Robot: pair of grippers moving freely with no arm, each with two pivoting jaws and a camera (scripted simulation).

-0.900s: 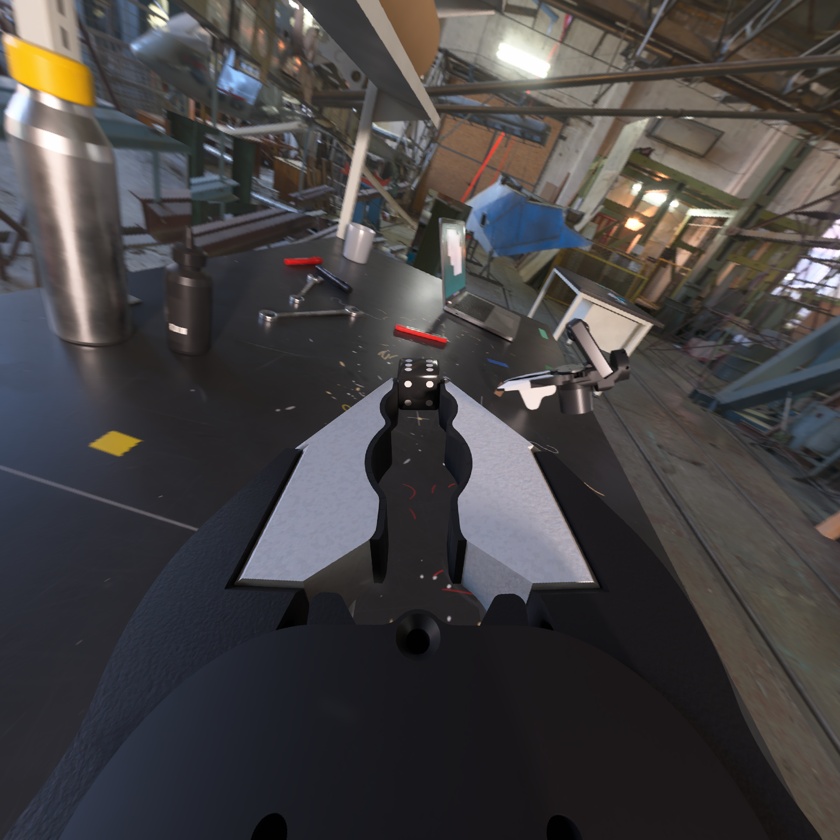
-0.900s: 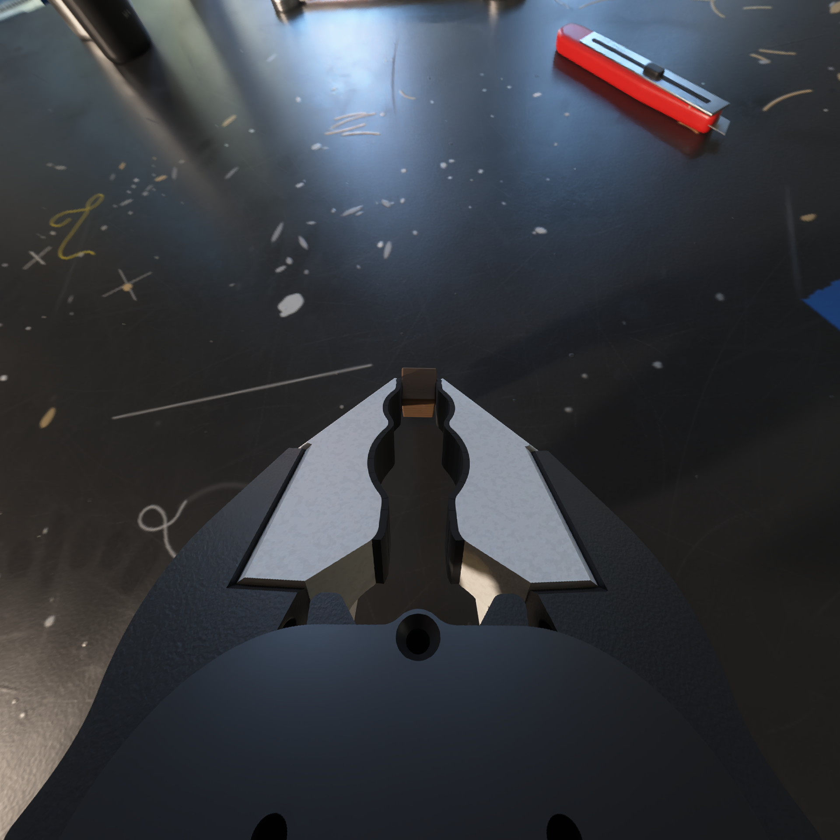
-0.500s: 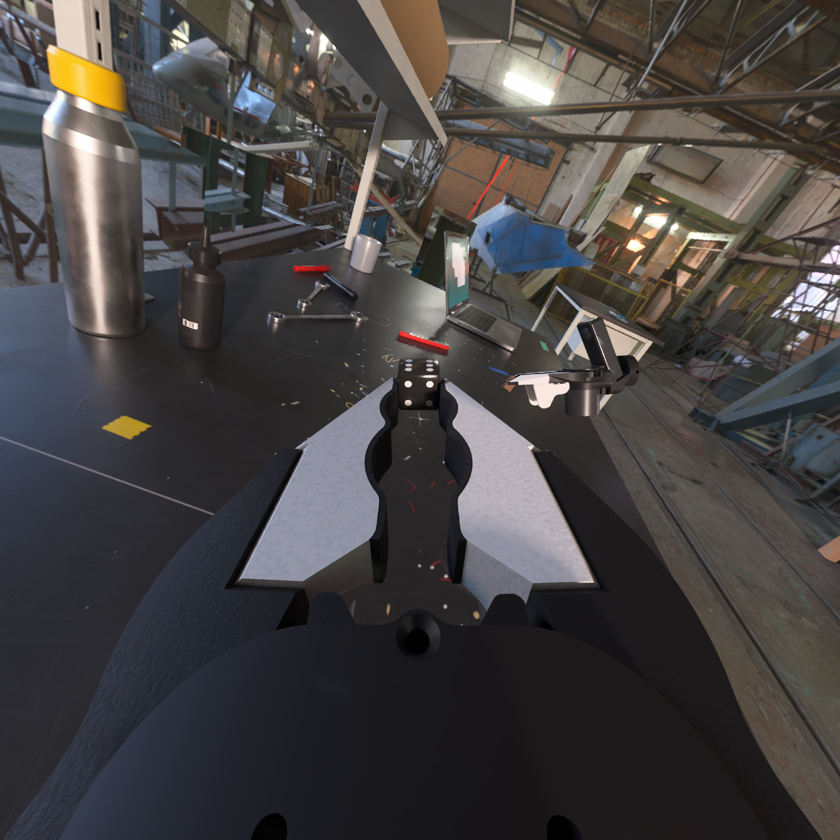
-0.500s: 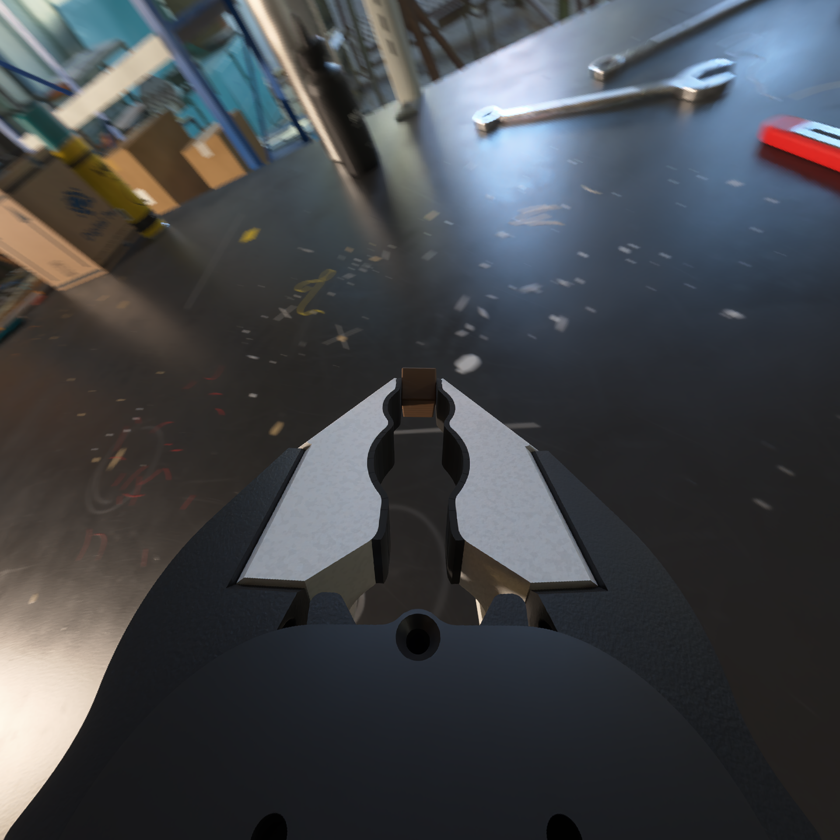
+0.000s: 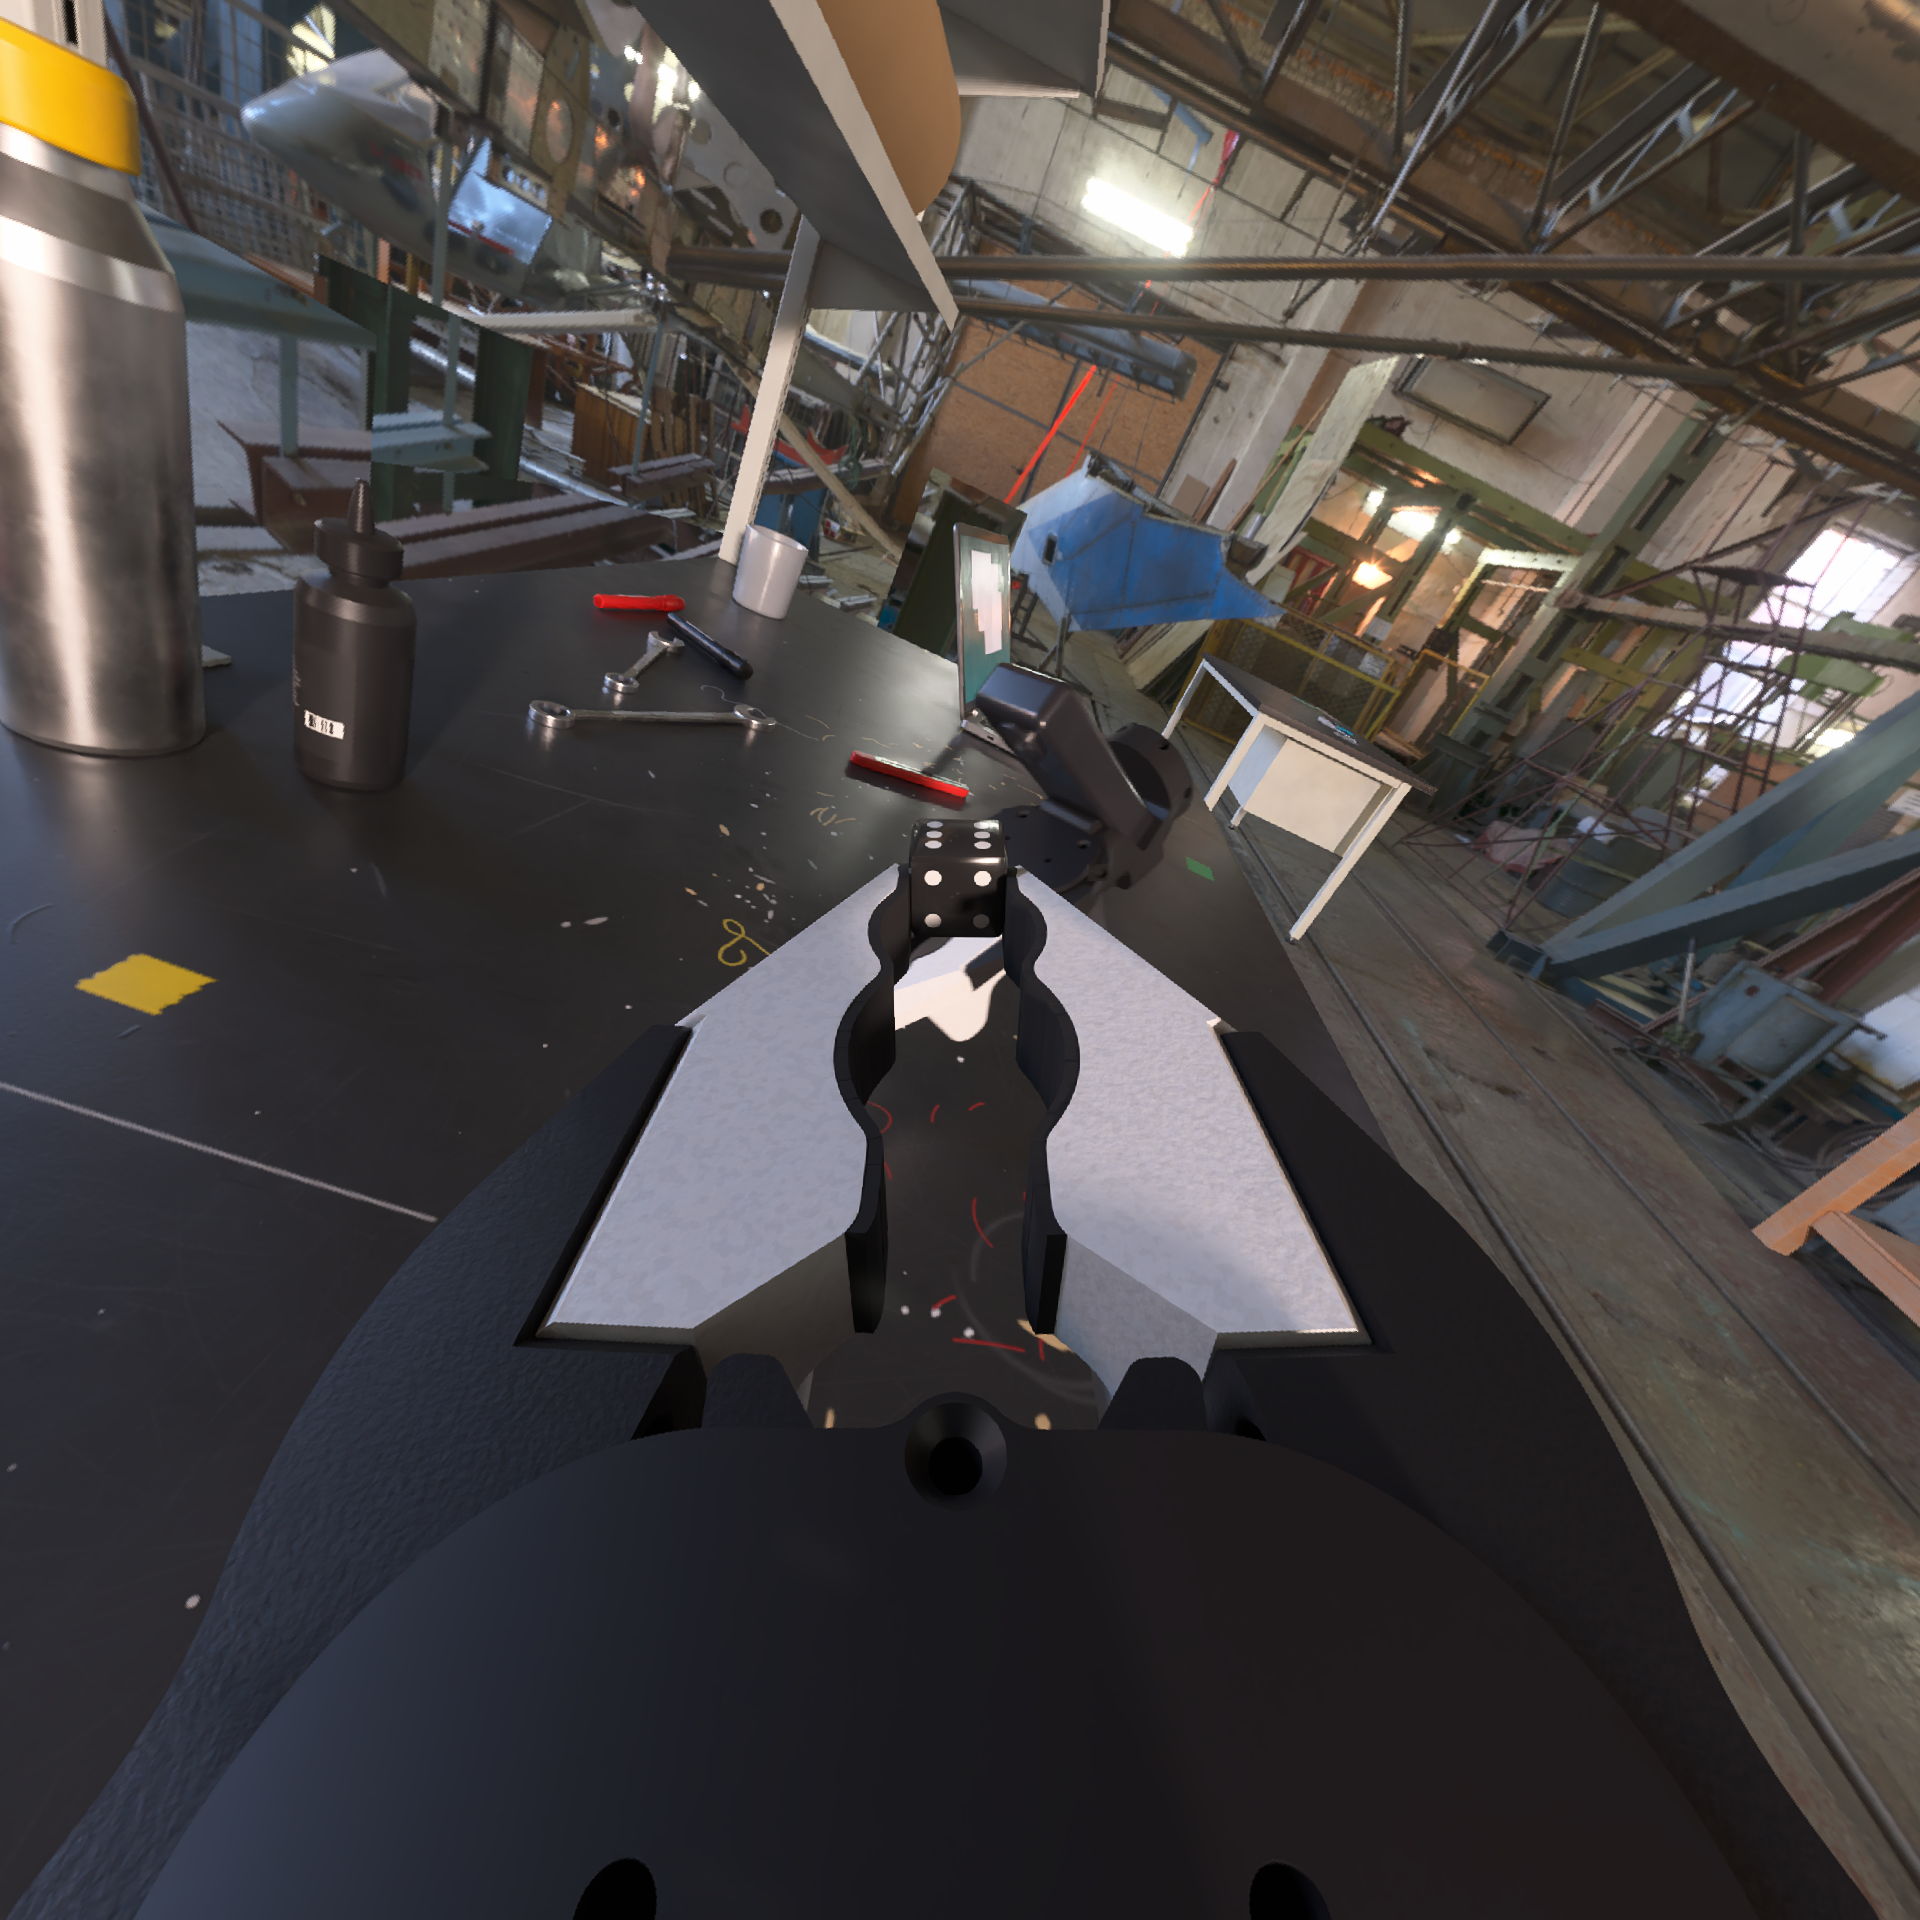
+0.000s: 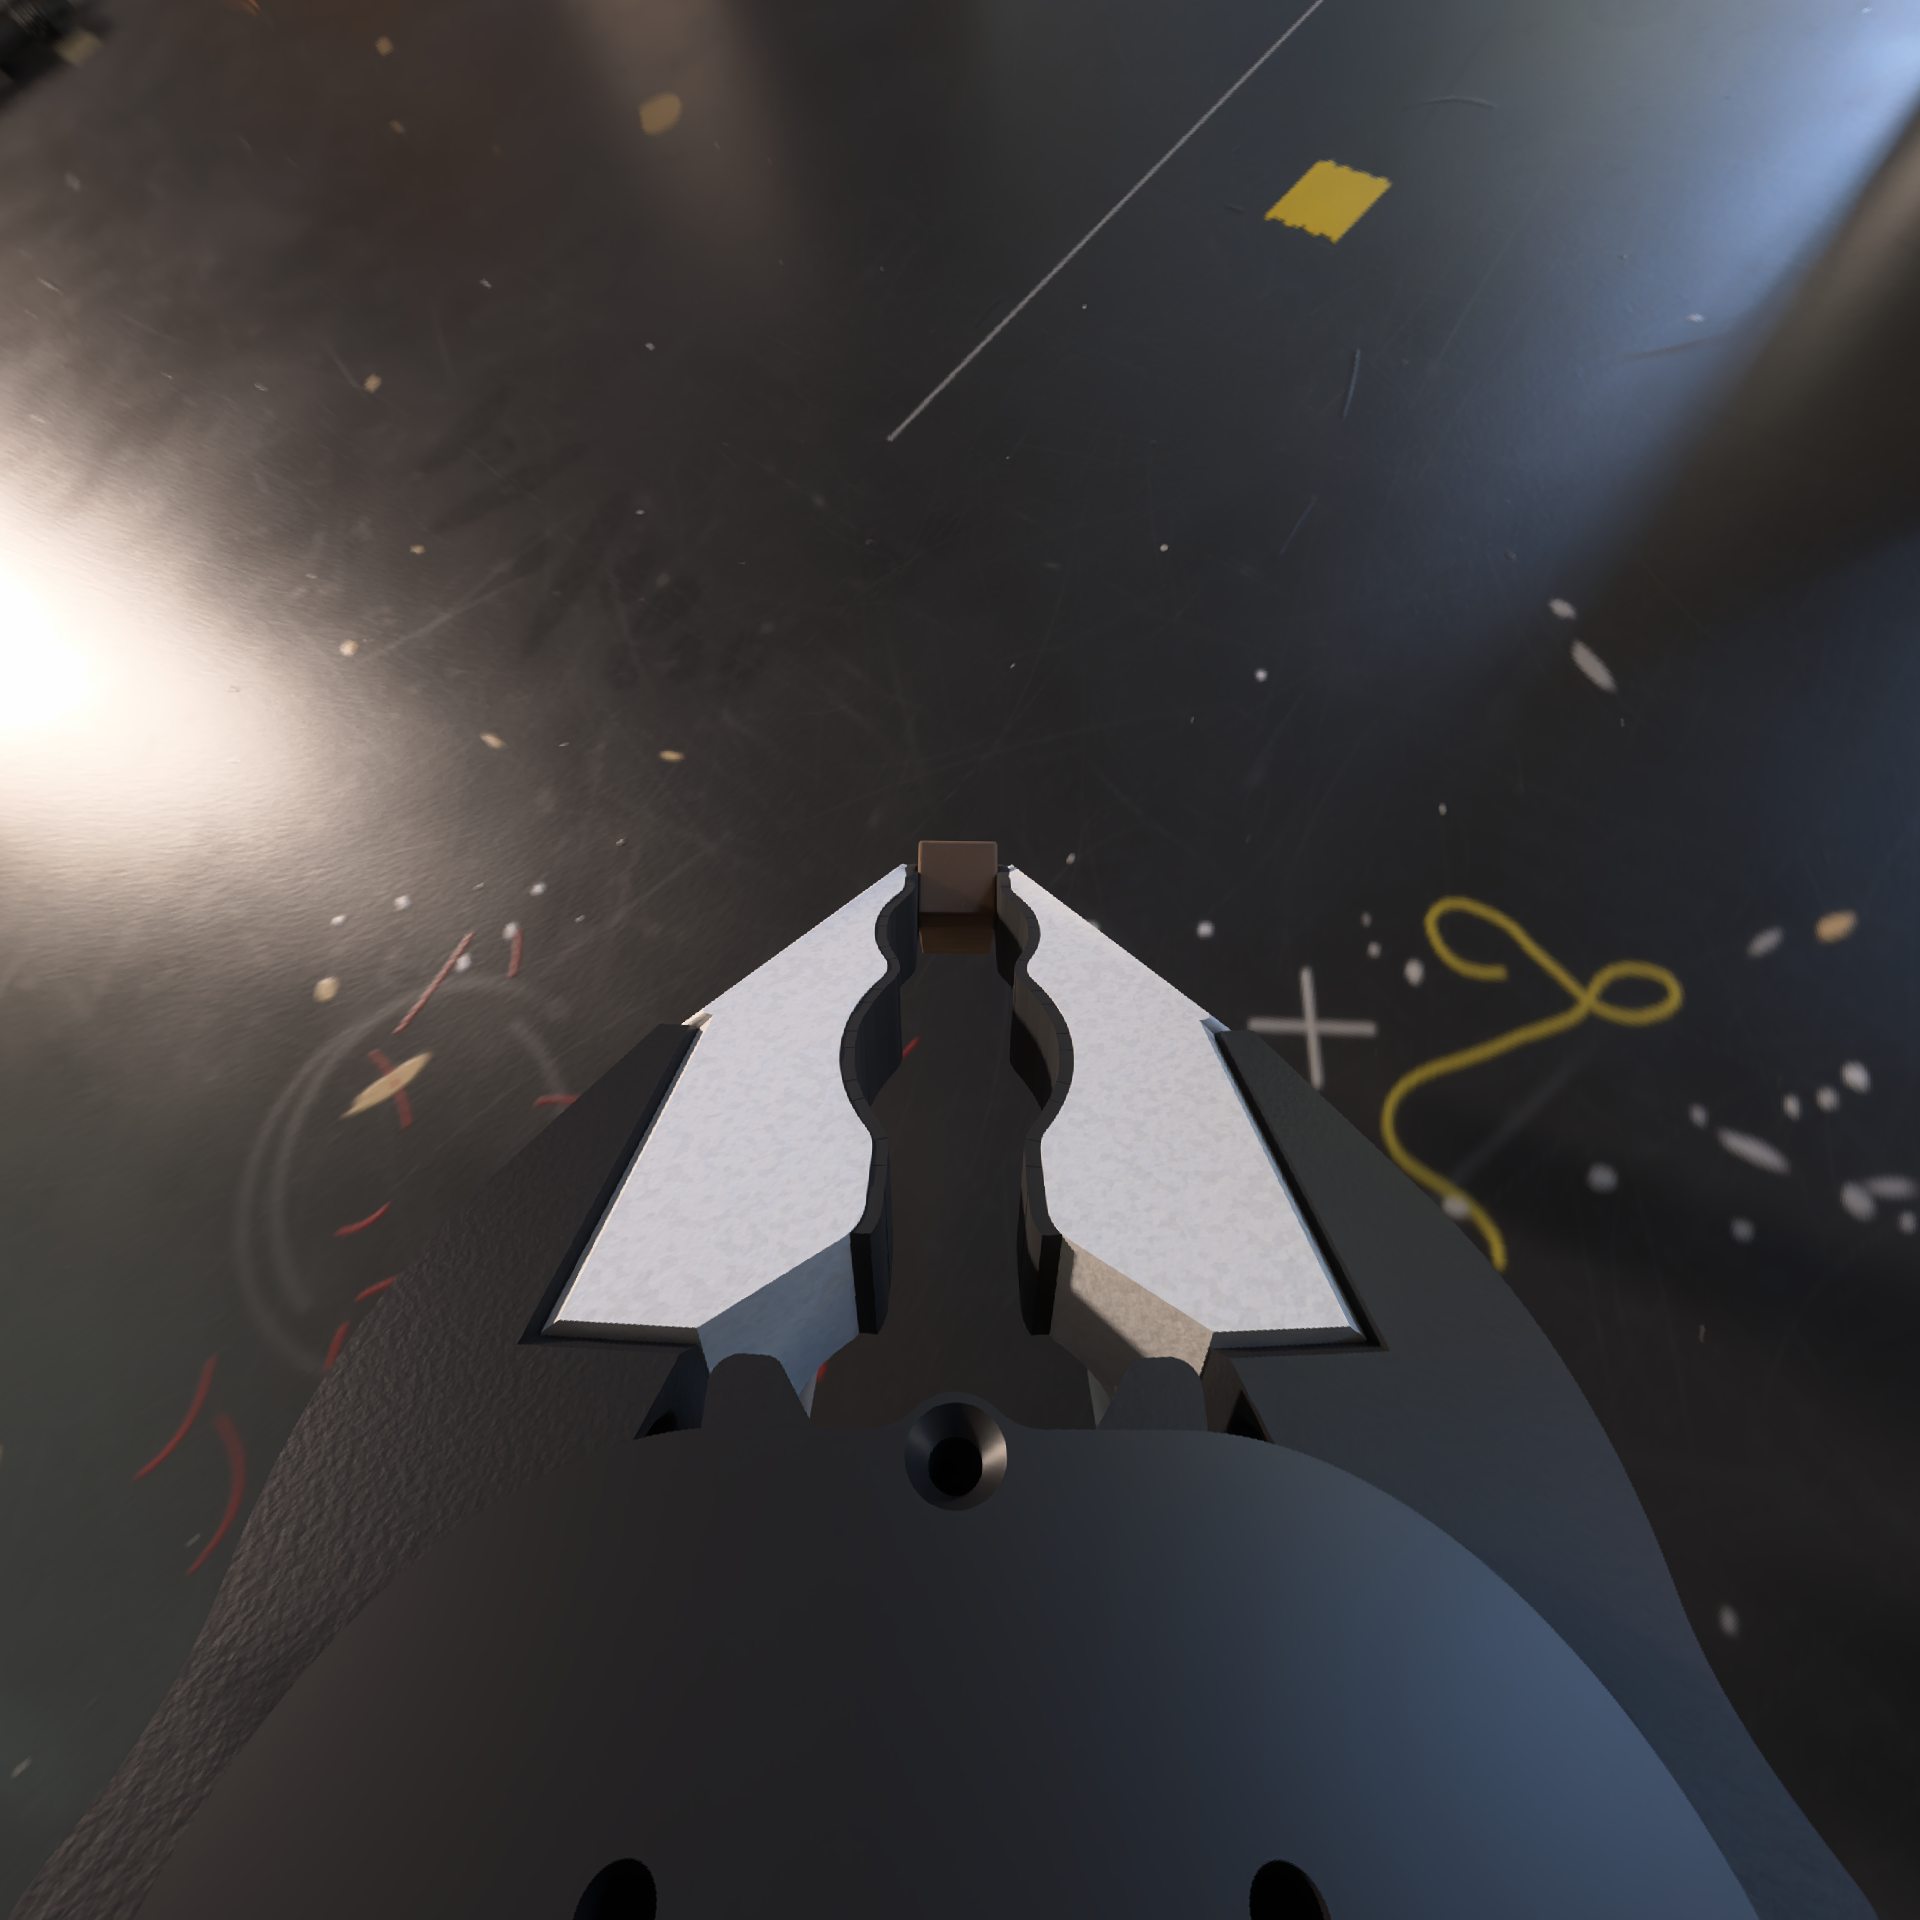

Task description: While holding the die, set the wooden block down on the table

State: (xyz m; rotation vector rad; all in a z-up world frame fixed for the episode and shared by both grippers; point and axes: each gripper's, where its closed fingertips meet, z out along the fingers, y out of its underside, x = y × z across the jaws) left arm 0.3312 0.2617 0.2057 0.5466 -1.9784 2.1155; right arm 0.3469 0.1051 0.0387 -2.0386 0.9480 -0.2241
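My left gripper is shut on a black die with white pips and holds it above the dark table. My right gripper is shut on a small brown wooden block and points down at the table, close to its surface. The right gripper also shows in the left wrist view, just beyond the die, angled down toward the table. I cannot tell whether the block touches the table.
In the left wrist view a steel bottle, a black bottle, two wrenches, a red cutter, a white cup and a laptop stand farther back. The table's right edge drops to the floor. A yellow tape patch lies ahead of the right gripper.
The right gripper has swung toward the left gripper and turned down to the table, with the block still in it. The left gripper has shifted slightly, keeping the die.
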